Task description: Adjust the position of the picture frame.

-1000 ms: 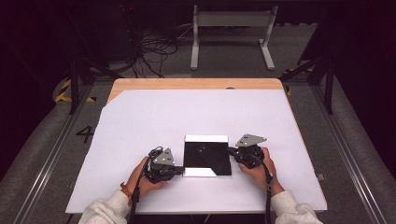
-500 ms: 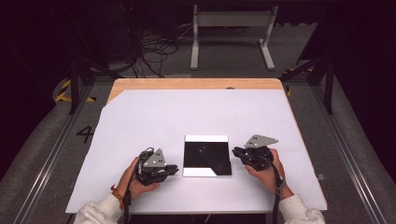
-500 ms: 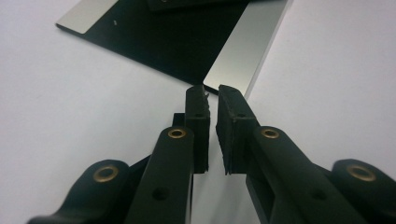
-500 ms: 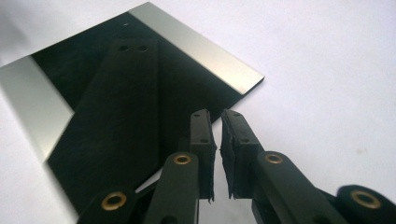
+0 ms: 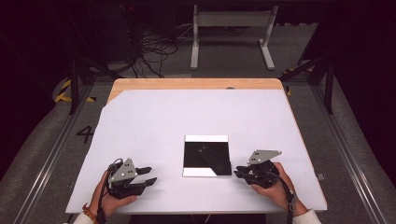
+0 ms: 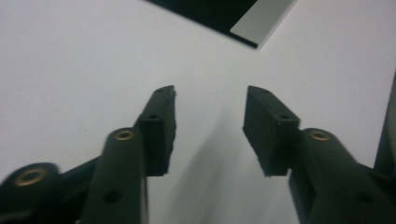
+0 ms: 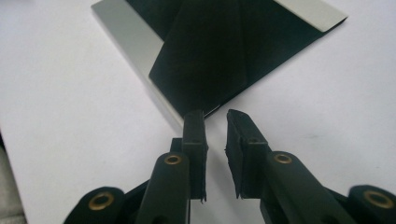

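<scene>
Black paper [image 5: 207, 156] lies flat, edges square to the table [image 5: 154, 121]; left tool [image 5: 145, 178] gapes wide, right tool [image 5: 239, 173] nearly closed, both empty.

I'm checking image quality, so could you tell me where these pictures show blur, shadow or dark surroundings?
High view: sharp, white table bright, surroundings dark. Left gripper view: left gripper near parts soft, faint shadow between jaws. Right gripper view: black folded sheet reasonably sharp, right gripper bases soft.

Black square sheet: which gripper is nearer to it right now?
Right. The right gripper sits just off the near right corner of the black sheet, not touching; the left gripper rests farther away, to its left.
</scene>
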`<state>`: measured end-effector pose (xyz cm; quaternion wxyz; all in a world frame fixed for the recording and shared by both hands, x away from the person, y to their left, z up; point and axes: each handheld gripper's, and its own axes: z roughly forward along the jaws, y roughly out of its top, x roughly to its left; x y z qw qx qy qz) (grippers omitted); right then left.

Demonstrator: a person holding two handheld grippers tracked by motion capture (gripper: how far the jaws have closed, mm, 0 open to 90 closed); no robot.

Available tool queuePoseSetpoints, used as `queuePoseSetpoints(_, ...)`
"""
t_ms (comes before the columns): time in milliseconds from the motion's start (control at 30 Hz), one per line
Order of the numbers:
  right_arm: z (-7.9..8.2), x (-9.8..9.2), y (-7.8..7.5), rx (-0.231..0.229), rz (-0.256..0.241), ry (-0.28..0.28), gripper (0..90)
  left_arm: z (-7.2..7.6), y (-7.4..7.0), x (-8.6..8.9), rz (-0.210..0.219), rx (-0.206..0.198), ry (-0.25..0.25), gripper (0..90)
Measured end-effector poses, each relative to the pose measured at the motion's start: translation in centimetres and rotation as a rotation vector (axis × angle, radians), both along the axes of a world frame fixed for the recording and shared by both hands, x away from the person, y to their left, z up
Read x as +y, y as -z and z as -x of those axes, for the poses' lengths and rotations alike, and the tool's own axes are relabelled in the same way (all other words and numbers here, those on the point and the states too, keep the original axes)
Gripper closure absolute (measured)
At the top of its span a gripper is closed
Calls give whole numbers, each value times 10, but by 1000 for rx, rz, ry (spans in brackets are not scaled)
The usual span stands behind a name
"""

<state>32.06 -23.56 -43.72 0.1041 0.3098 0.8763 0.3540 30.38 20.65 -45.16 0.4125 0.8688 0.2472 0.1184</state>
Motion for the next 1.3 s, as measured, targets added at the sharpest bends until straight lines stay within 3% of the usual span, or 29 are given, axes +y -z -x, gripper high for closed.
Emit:
queuePoseSetpoints(200, 3, 9, 3, 27, 47, -45, 753, -3, 3, 4, 1, 9, -26, 457)
queuePoseSetpoints(367, 3, 14, 5, 46, 91, -71, 738, -5, 6, 0, -34, 14, -13, 428)
queuePoseSetpoints(600, 1, 18, 5, 44, 112, -81, 732, -7, 8, -2, -39, 31, -16, 398)
queuePoseSetpoints(833, -3, 19, 5, 61, 94, -74, 733, -8, 9, -3, -39, 40, -17, 368)
queuePoseSetpoints(1033, -2, 22, 4, 51, 122, -78, 720, -9, 10, -4, -45, 46, -14, 353)
queuePoseSetpoints(1133, -3, 21, 4, 59, 94, -72, 696, -10, 10, -4, -46, 46, -14, 344)
queuePoseSetpoints(1300, -9, 15, 7, 122, -15, -36, 632, -10, 11, -5, -53, 51, -20, 338)
